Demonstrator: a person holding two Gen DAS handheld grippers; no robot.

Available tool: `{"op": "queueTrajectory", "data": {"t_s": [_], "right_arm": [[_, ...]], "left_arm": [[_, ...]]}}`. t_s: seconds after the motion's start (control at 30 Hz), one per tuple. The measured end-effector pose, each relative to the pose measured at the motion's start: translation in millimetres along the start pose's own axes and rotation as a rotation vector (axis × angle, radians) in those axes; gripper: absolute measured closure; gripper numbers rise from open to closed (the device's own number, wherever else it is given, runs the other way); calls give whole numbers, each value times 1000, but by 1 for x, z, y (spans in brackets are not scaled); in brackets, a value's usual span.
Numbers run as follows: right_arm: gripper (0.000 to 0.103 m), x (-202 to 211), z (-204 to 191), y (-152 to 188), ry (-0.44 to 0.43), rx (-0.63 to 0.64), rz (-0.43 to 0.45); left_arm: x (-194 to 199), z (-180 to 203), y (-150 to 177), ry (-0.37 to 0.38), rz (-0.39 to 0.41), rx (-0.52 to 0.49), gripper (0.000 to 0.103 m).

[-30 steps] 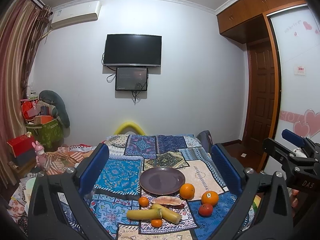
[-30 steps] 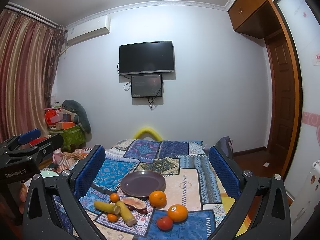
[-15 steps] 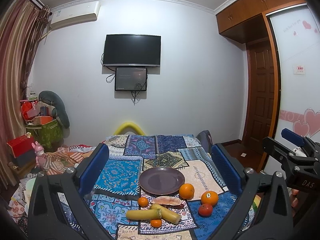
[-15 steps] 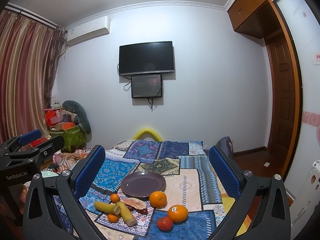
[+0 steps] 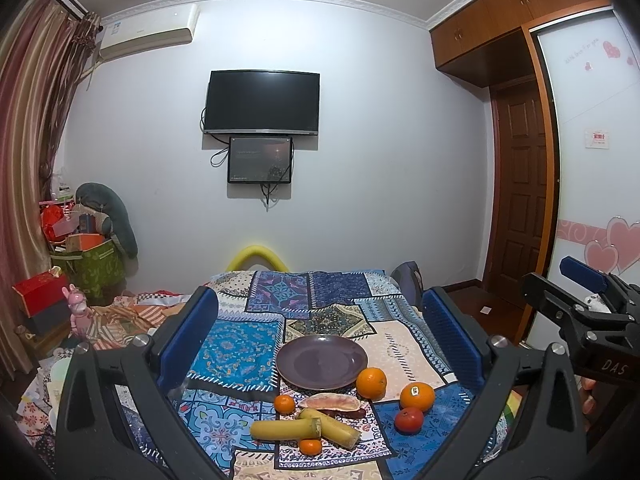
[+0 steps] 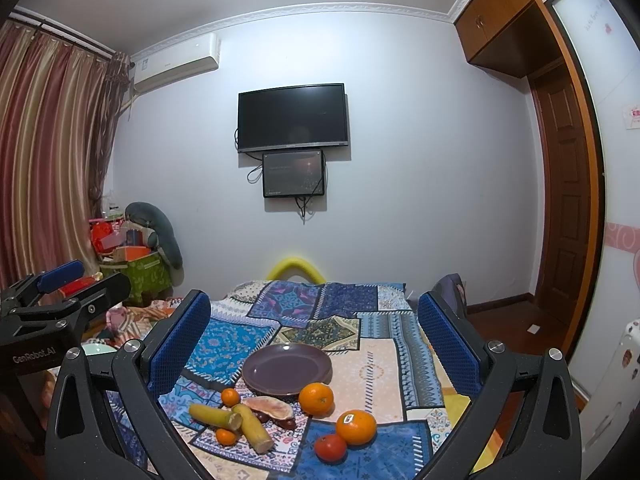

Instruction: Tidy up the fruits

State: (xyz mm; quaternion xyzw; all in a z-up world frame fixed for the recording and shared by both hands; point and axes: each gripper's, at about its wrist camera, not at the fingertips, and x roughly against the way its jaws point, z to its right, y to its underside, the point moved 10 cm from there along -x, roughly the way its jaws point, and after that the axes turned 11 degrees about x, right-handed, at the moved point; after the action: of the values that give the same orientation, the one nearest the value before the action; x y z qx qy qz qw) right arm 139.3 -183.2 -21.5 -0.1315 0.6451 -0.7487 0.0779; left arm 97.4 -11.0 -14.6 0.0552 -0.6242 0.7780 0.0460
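An empty purple plate (image 5: pixel 321 361) (image 6: pixel 286 368) sits on a patchwork cloth. In front of it lie two large oranges (image 5: pixel 371 383) (image 5: pixel 417 396), a red tomato (image 5: pixel 409 420), two small tangerines (image 5: pixel 284 404) (image 5: pixel 310 446), a pink grapefruit wedge (image 5: pixel 330 402) and two yellow stalk pieces (image 5: pixel 285 429) (image 5: pixel 330 428). The same fruits show in the right wrist view, such as an orange (image 6: pixel 316 399) and the tomato (image 6: pixel 330 447). My left gripper (image 5: pixel 320 338) is open and empty, held above and short of the fruit. My right gripper (image 6: pixel 314 340) is open and empty too.
The patchwork cloth (image 5: pixel 236 348) covers a table in a bedroom. A TV (image 5: pixel 262 102) hangs on the far wall. Boxes and clutter (image 5: pixel 84 256) stand at the left, a wooden door (image 5: pixel 520 196) at the right. The right gripper's body (image 5: pixel 588 320) shows at the right edge.
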Motion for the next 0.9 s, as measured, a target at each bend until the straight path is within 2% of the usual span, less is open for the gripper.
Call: {"op": "queueTrajectory", "data": {"t_s": [0.7,0.9], "right_arm": [[0,-1,-2,0,-6,7,0],[0,-10,-3,6,-21,14,-23]], "left_arm": [[3,1,-1,6,3,3,0],[-8,-7,3,-3,-23,7,0]]}}
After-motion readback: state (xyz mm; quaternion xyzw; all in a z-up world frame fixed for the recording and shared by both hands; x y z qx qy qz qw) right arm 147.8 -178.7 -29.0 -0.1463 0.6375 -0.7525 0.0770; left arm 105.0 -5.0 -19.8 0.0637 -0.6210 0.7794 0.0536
